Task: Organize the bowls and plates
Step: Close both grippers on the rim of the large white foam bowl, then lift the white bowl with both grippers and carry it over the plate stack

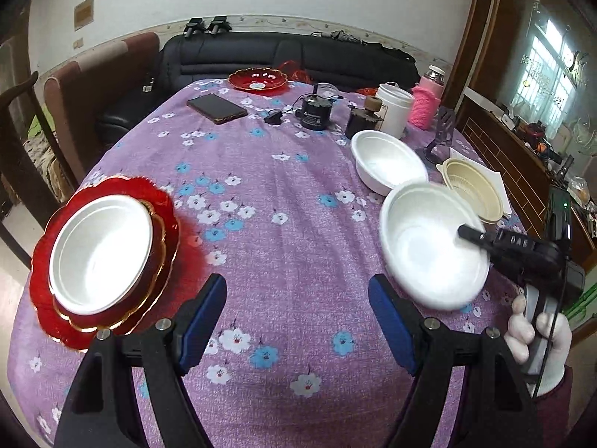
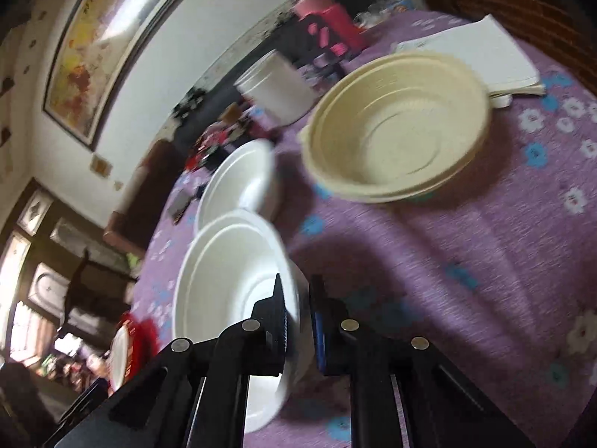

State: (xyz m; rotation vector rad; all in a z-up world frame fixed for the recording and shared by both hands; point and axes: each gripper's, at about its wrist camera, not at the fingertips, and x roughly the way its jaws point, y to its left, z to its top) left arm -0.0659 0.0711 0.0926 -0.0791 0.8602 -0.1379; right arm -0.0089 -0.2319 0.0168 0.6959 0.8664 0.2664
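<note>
My right gripper (image 2: 298, 298) is shut on the rim of a white bowl (image 2: 227, 280) and holds it tilted above the purple floral tablecloth; the same white bowl (image 1: 429, 246) and right gripper (image 1: 466, 232) show at the right of the left wrist view. My left gripper (image 1: 297, 291) is open and empty over the cloth. At the left, stacked red plates (image 1: 164, 201) carry a white bowl (image 1: 100, 250). Another white bowl (image 1: 388, 160) and cream bowls (image 1: 474, 190) sit at the right; they also show in the right wrist view as the second white bowl (image 2: 238, 183) and cream bowls (image 2: 399, 127).
A red dish (image 1: 257, 79), a phone (image 1: 216, 107), a black device (image 1: 316, 111), a white tub (image 1: 393, 106), a pink-covered jar (image 1: 427, 100) and white napkins (image 2: 485, 56) crowd the far and right side. A black sofa (image 1: 283, 56) and a chair (image 1: 93, 86) stand beyond the table.
</note>
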